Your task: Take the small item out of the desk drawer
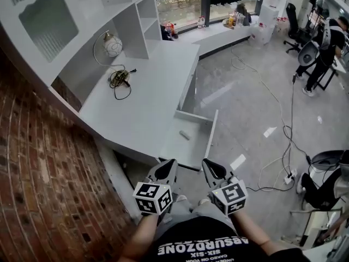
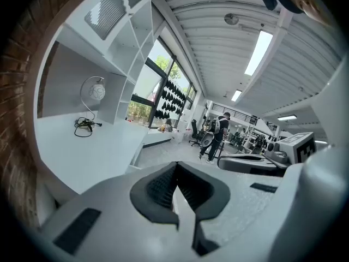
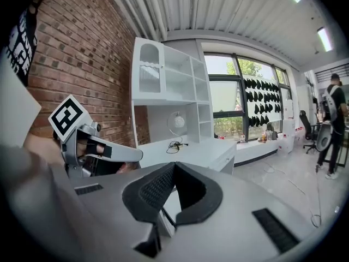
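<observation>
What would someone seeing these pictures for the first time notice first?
The open drawer juts from the white desk at the middle of the head view, with a small pale item lying alone inside. Just below, the left hand-held gripper and right hand-held gripper hang side by side, both shut and empty. A red brick wall fills the left edge.

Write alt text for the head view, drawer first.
An open drawer of a white desk by a brick wall holds one small pale item. Below it, the left gripper and right gripper hang side by side, both shut and empty, short of the drawer. A coiled cable lies on the desktop.
</observation>
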`<action>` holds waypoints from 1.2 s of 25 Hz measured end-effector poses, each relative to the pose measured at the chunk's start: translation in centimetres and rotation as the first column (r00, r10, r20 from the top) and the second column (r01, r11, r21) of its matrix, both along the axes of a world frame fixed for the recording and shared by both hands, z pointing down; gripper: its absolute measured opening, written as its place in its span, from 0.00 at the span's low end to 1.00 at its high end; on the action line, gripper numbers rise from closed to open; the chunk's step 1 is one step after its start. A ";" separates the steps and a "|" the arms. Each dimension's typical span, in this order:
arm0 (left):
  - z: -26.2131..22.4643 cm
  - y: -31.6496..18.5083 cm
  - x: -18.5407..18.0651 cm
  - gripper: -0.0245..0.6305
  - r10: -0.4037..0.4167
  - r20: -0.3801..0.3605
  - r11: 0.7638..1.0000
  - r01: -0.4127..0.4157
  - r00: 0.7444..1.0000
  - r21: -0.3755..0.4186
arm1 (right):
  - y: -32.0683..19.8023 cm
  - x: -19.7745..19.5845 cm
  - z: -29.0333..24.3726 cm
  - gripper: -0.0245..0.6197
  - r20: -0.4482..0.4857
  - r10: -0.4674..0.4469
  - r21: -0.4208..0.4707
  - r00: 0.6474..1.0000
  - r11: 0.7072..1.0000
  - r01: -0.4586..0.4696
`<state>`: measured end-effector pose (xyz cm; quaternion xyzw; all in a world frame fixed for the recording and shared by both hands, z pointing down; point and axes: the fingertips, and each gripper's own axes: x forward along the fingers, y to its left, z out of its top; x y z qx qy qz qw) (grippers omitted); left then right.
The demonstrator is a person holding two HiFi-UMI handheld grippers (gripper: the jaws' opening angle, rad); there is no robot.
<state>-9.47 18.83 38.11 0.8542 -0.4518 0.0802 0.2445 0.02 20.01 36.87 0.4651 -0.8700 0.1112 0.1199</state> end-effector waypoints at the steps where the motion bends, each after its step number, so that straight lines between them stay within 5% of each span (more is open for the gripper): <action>1: 0.2 -0.3 -0.3 0.05 0.007 0.002 1.000 -0.007 1.000 -0.002 | -0.3 -0.2 0.1 0.04 -0.001 0.009 0.001 1.000 1.000 -0.009; 13: 2.2 -3.9 0.1 0.06 0.081 0.013 0.996 -0.081 0.997 -0.026 | -2.3 -0.3 1.1 0.04 -0.003 0.071 -0.005 0.997 0.997 -0.071; 23: 3.9 -8.7 1.9 0.34 0.025 0.011 0.995 -0.024 1.000 -0.093 | -6.6 2.5 2.0 0.04 -0.002 0.059 -0.038 0.998 0.998 -0.059; 30: 5.8 -11.5 2.9 0.37 -0.019 -0.005 0.988 0.018 1.000 -0.153 | -9.5 3.9 2.9 0.04 -0.010 0.036 -0.067 0.999 0.997 -0.037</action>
